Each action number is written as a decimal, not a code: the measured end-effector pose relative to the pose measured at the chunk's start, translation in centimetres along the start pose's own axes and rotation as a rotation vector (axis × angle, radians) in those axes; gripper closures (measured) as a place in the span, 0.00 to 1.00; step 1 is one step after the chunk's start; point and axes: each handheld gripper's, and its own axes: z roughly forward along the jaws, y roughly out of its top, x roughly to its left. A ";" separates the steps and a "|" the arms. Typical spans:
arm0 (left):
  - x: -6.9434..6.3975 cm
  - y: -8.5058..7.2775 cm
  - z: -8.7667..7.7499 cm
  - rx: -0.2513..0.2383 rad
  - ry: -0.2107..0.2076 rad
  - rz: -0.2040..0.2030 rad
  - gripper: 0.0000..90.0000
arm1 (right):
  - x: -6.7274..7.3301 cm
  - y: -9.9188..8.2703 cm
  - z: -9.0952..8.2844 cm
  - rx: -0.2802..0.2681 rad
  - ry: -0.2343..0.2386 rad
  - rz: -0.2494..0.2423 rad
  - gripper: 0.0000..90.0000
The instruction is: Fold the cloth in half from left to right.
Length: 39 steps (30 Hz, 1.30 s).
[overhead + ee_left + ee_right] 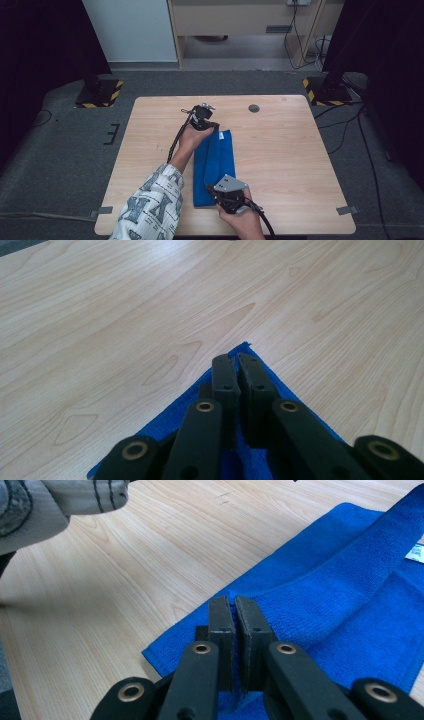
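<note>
Item, blue towel (215, 167): we are pinching its far corner in the clenched left gripper (206, 121) and its near edge in the clenched right gripper (227, 197), its long axis running between them, away from us.

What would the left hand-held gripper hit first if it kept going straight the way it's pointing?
Probably nothing but bare table. The left hand-held gripper is shut on a corner of the blue towel, and past that corner only wood shows ahead. Depth is hard to judge.
</note>
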 end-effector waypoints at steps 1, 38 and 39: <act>0.0 0.0 0.0 0.000 0.000 0.000 0.96 | -0.1 0.0 0.0 0.001 -0.003 0.003 0.96; -1.3 -0.3 1.8 0.014 -0.041 0.025 0.93 | -1.3 -1.8 -1.0 0.045 -0.059 0.057 0.92; -1.4 -0.3 1.9 0.013 -0.046 0.025 0.92 | -1.4 -1.9 -1.0 0.046 -0.063 0.058 0.92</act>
